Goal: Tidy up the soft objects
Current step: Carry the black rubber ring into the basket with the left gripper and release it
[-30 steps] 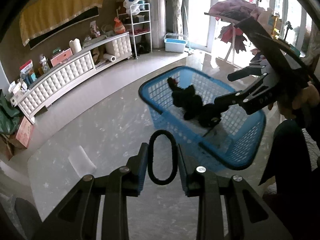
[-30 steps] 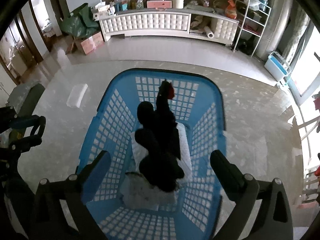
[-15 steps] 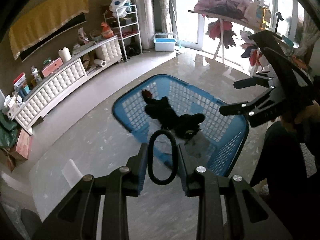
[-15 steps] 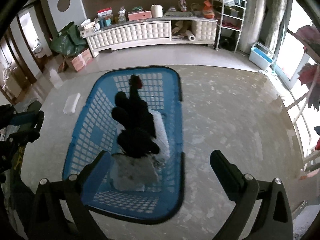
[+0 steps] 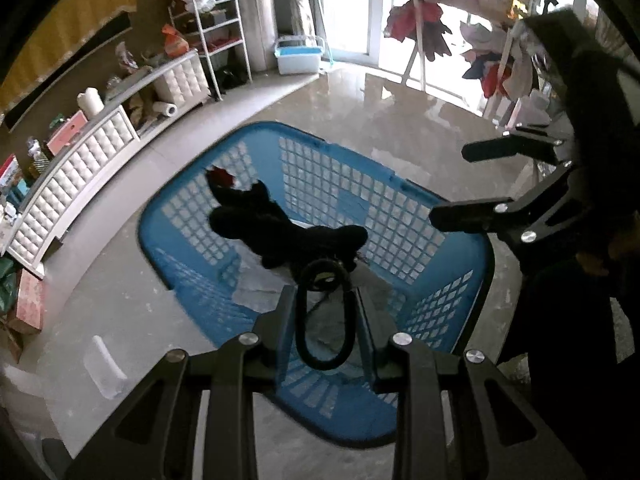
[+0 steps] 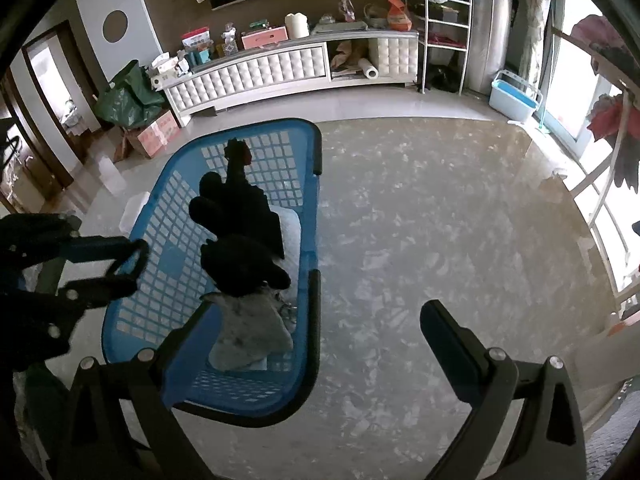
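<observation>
Glossy marble floor (image 6: 420, 208), blue lattice plastic basket (image 5: 400, 216), black elastic loop (image 5: 325, 316) between left fingers (image 5: 280, 320)

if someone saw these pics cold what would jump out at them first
The bright blue plastic lattice laundry basket on the pale glossy floor, with a black plush toy lying over grey-white cloth inside it. Next, the left gripper above the basket, shut on a black elastic loop, while the right gripper is open and empty.
</observation>
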`<state>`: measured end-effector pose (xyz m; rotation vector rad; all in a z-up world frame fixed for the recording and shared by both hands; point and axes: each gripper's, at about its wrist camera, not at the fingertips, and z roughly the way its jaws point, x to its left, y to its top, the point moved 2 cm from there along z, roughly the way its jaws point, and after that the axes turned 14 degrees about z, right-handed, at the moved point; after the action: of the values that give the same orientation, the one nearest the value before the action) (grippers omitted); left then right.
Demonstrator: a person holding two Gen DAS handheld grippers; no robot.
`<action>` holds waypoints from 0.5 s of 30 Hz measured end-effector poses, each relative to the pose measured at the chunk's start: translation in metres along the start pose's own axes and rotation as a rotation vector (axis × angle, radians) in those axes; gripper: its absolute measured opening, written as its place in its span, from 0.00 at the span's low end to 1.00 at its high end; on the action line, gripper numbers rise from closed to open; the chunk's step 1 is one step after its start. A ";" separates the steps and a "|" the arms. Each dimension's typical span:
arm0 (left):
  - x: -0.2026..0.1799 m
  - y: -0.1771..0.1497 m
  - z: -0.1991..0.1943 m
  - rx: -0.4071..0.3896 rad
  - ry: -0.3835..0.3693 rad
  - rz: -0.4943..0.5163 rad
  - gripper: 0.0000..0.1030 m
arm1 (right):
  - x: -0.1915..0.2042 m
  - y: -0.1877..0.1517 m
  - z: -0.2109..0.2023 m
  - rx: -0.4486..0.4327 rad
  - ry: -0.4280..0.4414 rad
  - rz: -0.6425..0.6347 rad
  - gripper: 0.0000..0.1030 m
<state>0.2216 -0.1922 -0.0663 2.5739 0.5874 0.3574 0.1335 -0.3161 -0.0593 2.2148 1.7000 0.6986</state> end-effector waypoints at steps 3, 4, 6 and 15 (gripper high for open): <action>-0.004 0.002 0.012 0.019 -0.026 0.031 0.26 | -0.004 -0.001 0.002 0.005 0.010 0.010 0.97; -0.005 0.003 0.015 0.029 -0.029 0.037 0.26 | -0.005 -0.001 0.003 0.005 0.012 0.016 0.97; -0.007 0.004 0.023 0.046 -0.046 0.041 0.26 | -0.006 -0.001 0.004 0.009 0.015 0.025 0.97; -0.014 0.003 0.041 0.086 -0.087 0.059 0.26 | -0.013 -0.001 0.012 0.034 0.030 0.043 0.97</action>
<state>0.2251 -0.2173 -0.1019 2.6783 0.5060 0.2429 0.1360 -0.3275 -0.0728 2.2820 1.6952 0.7216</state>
